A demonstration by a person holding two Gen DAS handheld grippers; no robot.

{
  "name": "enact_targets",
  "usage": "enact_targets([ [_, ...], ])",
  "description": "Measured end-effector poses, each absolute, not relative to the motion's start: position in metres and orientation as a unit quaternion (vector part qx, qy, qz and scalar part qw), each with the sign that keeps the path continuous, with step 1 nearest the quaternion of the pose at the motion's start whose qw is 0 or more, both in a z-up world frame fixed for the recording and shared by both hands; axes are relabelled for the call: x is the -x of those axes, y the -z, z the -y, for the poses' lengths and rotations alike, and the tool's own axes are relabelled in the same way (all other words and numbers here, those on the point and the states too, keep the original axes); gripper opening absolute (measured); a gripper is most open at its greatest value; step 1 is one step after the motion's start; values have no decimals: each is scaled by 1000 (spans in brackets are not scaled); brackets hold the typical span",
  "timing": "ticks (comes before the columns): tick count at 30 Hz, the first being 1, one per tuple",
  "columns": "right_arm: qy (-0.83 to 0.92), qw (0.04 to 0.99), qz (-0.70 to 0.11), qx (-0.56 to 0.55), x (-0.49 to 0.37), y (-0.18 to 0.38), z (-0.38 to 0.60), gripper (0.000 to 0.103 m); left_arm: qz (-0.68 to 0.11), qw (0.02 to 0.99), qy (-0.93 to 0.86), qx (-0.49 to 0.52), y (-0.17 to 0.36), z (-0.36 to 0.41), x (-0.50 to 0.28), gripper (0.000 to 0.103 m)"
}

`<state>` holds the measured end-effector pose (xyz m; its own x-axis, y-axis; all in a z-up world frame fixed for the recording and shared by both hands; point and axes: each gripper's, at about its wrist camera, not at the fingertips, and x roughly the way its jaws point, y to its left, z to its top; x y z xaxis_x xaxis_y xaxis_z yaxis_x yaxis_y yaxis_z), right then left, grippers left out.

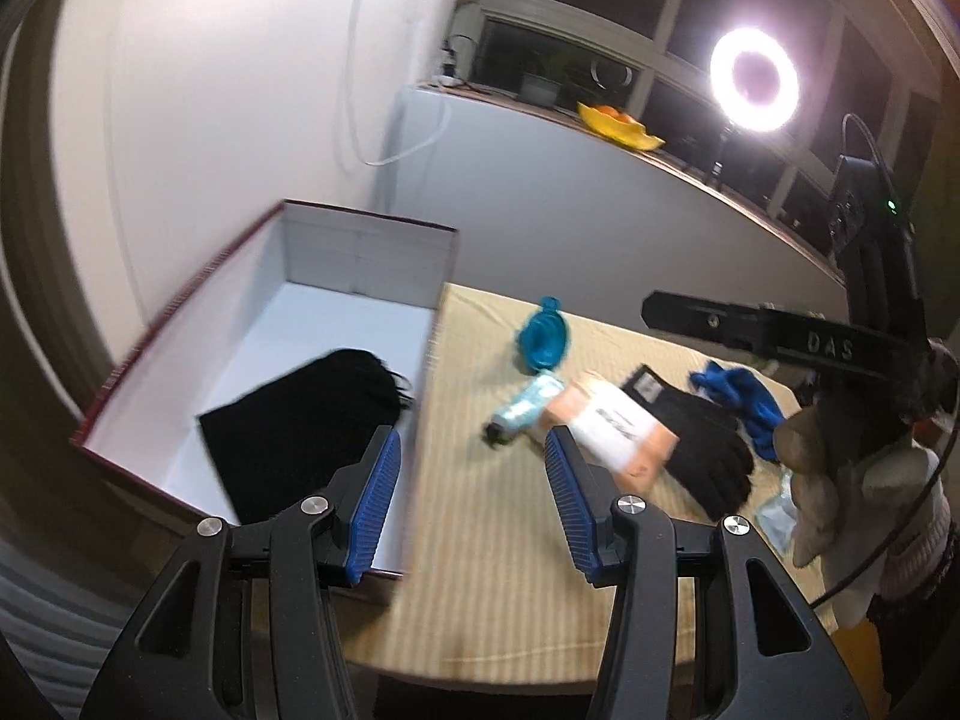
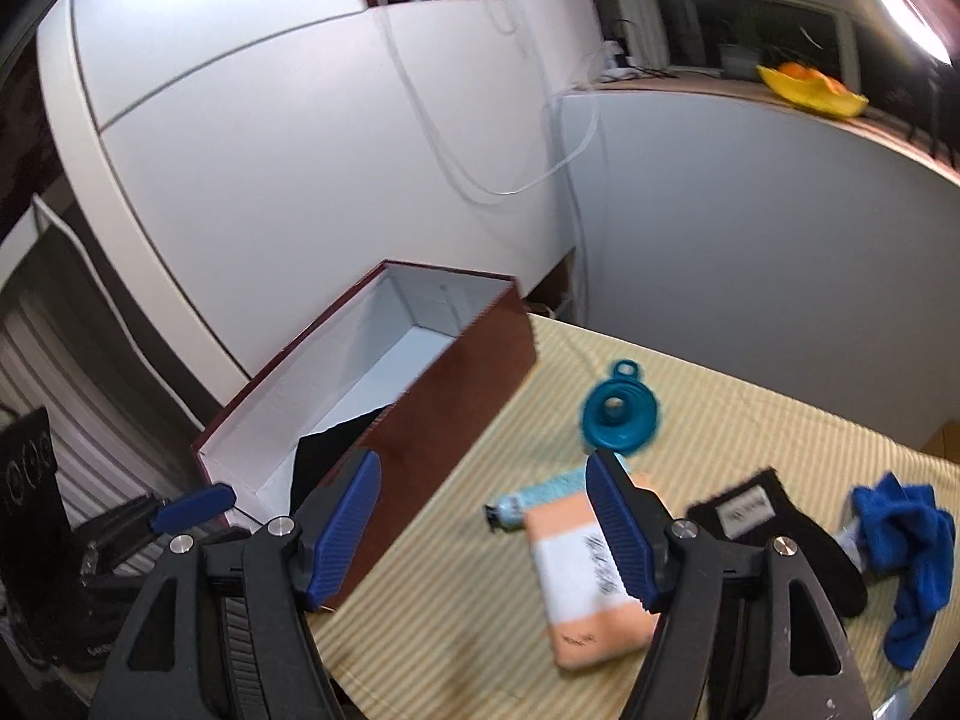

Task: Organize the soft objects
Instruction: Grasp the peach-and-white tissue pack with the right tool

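A dark red box [image 1: 180, 312] with a white inside stands at the table's left, and a black knitted piece [image 1: 300, 426] lies in it. On the striped cloth lie black gloves [image 1: 702, 444] and a blue cloth [image 1: 744, 399]. My left gripper [image 1: 474, 480] is open and empty over the box's right wall. My right gripper [image 2: 483, 516] is also open and empty, above the table between the box [image 2: 468, 360] and the gloves [image 2: 774, 534]. The blue cloth [image 2: 912, 546] lies at the far right. Only an edge of the black piece [image 2: 336, 444] shows here.
A teal funnel [image 2: 618, 411], a pale tube [image 2: 534, 498] and an orange-and-white packet [image 2: 588, 576] lie mid-table. A gloved hand [image 1: 822, 480] holds the other tool at the right. White walls stand behind the box, and a ring light [image 1: 753, 78] shines by the window.
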<state>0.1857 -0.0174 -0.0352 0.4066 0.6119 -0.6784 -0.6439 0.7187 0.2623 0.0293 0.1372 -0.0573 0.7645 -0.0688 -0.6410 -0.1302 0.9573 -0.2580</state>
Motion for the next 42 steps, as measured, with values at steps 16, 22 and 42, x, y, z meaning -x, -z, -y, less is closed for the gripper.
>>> enact_targets([
  [16, -381, 821, -424, 40, -205, 65, 67, 83, -383, 907, 30, 170, 90, -74, -51, 69],
  [22, -370, 807, -459, 43, -221, 86, 67, 83, -411, 892, 38, 184, 111, -59, -69, 69],
  [42, -379, 753, -538, 10, -253, 134, 53, 66, -454, 853, 43, 255, 150, -60, -115, 69],
])
